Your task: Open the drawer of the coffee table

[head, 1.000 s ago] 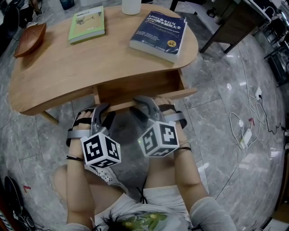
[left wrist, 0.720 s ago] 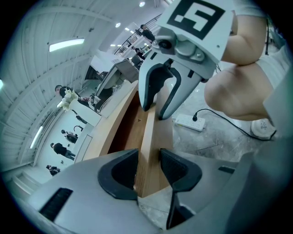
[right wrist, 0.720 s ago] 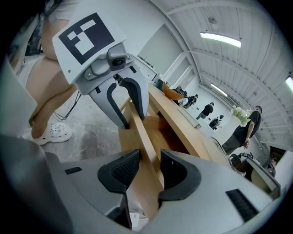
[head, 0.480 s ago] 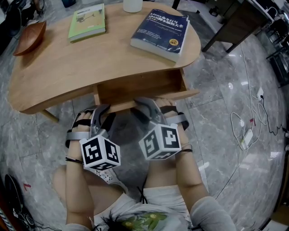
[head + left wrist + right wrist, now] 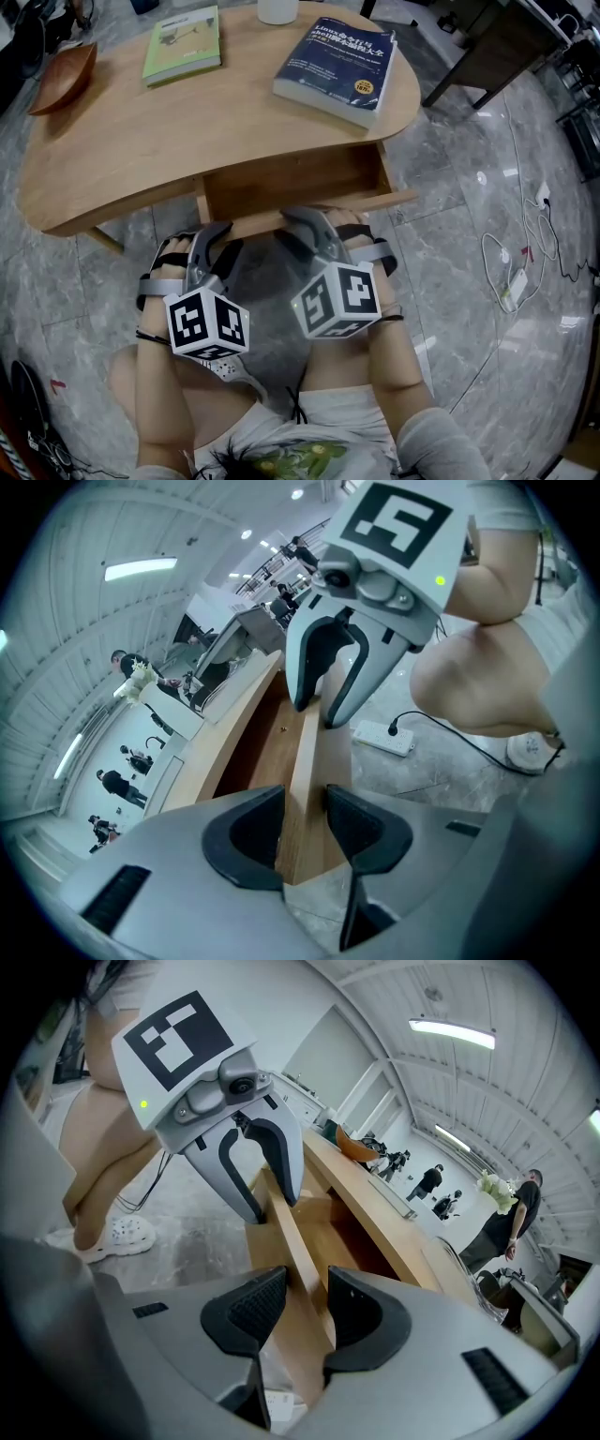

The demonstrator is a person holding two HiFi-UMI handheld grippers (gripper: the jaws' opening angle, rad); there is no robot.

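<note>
The wooden coffee table (image 5: 187,122) has its drawer (image 5: 281,183) pulled partly out toward me. Both grippers straddle the top edge of the drawer front (image 5: 384,200). My left gripper (image 5: 220,232) sits near the drawer's left end. In the left gripper view its jaws (image 5: 303,817) are closing around the board (image 5: 309,752), with thin gaps still beside the pads. My right gripper (image 5: 292,225) stands a little further right. Its jaws (image 5: 307,1312) flank the same board (image 5: 291,1241) without clearly pressing on it.
On the tabletop lie a green book (image 5: 183,45), a thick blue book (image 5: 337,58), a brown dish (image 5: 61,80) and a white cup (image 5: 277,9). White cables with a power strip (image 5: 511,281) lie on the marble floor to the right. My knees are below the grippers.
</note>
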